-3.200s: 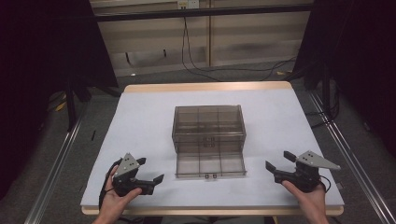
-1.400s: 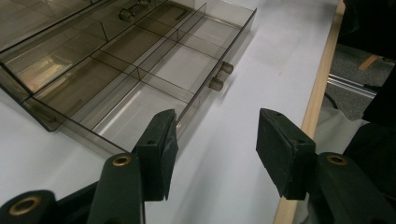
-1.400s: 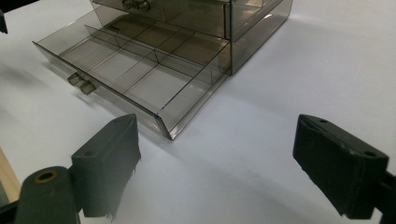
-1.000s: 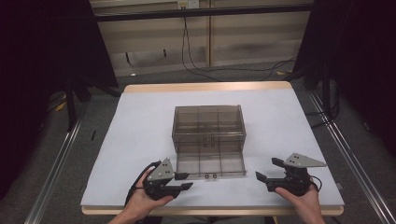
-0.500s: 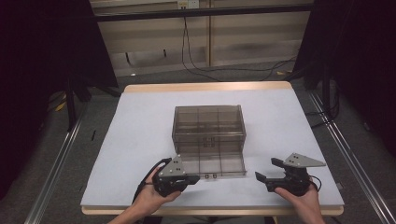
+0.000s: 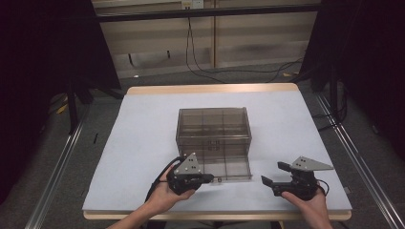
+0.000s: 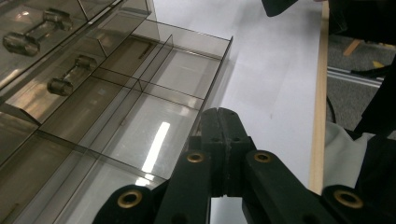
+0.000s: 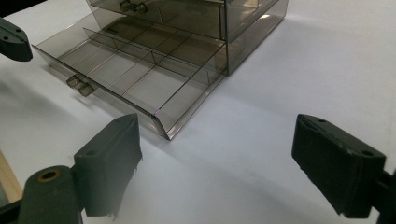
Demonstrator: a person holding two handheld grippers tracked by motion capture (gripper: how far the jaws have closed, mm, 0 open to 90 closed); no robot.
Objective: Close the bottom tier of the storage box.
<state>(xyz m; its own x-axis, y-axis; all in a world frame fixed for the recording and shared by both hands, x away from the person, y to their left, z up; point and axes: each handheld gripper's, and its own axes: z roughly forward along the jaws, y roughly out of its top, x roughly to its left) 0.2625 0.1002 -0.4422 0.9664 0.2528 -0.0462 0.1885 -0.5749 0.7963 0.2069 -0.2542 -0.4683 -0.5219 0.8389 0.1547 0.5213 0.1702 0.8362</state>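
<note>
Left hand-held gripper (image 6: pixel 208 178) pressed together, right (image 6: pixel 274 174) spread apart — one open drawer (image 6: pixel 224 168).

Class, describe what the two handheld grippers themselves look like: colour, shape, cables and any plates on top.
Both the left gripper and the right gripper are black, each topped by a grey three-cornered plate. Brass-coloured rivets mark the arms of the jaws. A black cable loops from the left one.

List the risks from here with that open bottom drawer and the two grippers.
1. The left gripper, jaws shut, sits at the front of the pulled-out bottom drawer of the smoky clear plastic drawer box; a push may slide the whole box.
2. The open right gripper hovers apart and braces nothing.
</note>
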